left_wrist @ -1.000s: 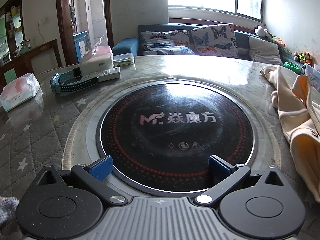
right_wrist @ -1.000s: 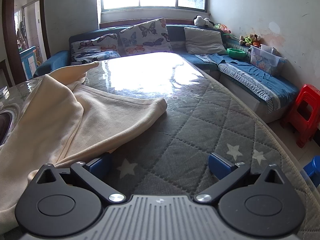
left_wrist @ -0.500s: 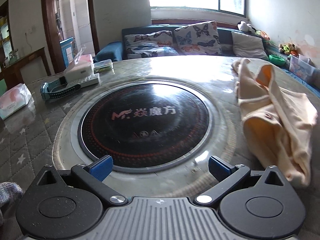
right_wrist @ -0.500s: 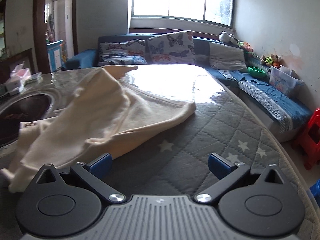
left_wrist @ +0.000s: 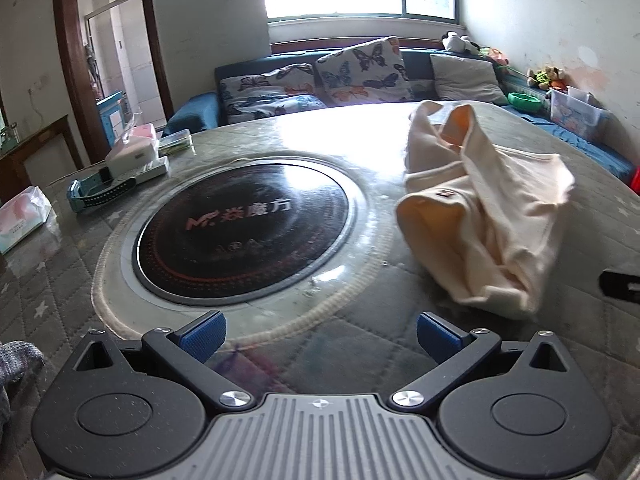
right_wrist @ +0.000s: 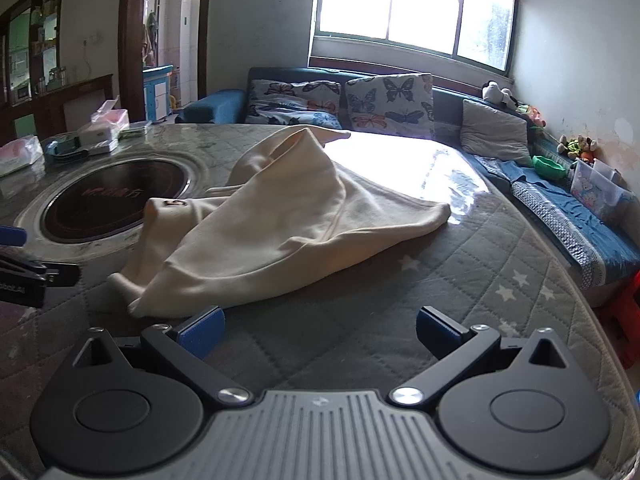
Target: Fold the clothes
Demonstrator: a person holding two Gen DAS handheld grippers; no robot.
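Spreading across the quilted table (right_wrist: 460, 292), just beside the black round hotplate (left_wrist: 244, 228), the cream garment (right_wrist: 288, 232) lies bunched and unfolded, one end peaked up, a hem edge nearest the grippers. To start well, flatten it first: the right gripper (right_wrist: 318, 330) and left gripper (left_wrist: 320, 330), both wide apart and empty, should each pinch a near corner. A small tag (right_wrist: 174, 203) shows, its lettering perhaps blurred.

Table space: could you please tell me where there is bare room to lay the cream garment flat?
The quilted cover is bare between the cream garment and the sofa-side edge. It is crowded on the other side: black round cooktop, then the tissue packs and boxes.
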